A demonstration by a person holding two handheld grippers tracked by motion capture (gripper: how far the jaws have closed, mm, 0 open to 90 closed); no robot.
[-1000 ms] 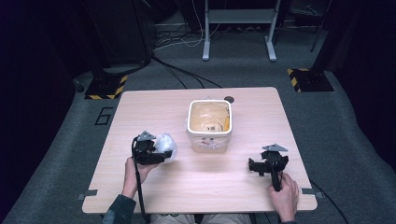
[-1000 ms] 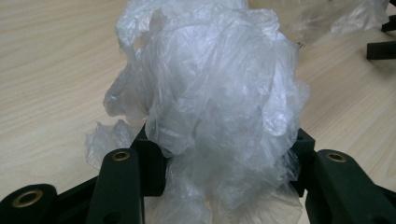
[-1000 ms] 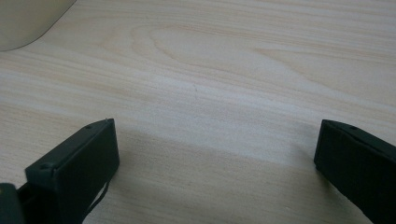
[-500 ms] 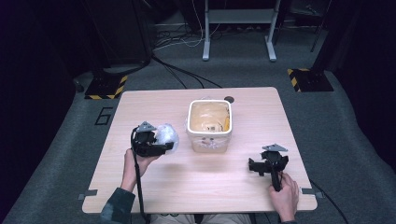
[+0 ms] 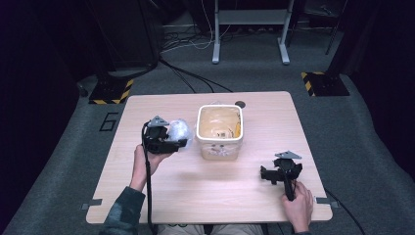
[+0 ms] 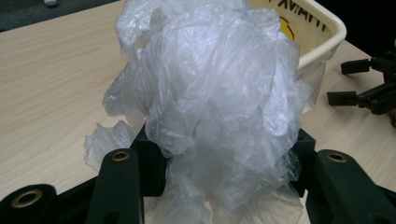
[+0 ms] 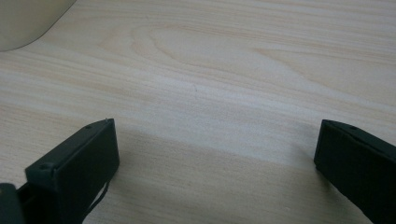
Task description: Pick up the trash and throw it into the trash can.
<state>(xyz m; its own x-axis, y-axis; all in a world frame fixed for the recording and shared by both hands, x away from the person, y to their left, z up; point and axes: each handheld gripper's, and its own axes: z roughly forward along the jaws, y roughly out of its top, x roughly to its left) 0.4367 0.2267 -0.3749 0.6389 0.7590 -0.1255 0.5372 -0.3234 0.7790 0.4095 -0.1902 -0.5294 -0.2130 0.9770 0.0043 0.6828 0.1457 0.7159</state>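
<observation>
Currently: Plastic Wrap Carried Toward the Bin

Presently, a crumpled clear plastic wrap [image 6: 210, 98] is clamped in the left claw [image 5: 177, 143], bunched up between the jaws and held clear of the desk [image 5: 161, 191]. The cream bin [image 5: 219, 131] stands just beyond the claw, to its side. The carrying step is judged to be in hand; next, the wad must be brought over the bin rim and the jaws parted. The right claw [image 5: 267, 175] is rested wide and empty on the desk, well apart from the bin. The left pads are hidden by the plastic, and the bin's contents are hard to make out.
</observation>
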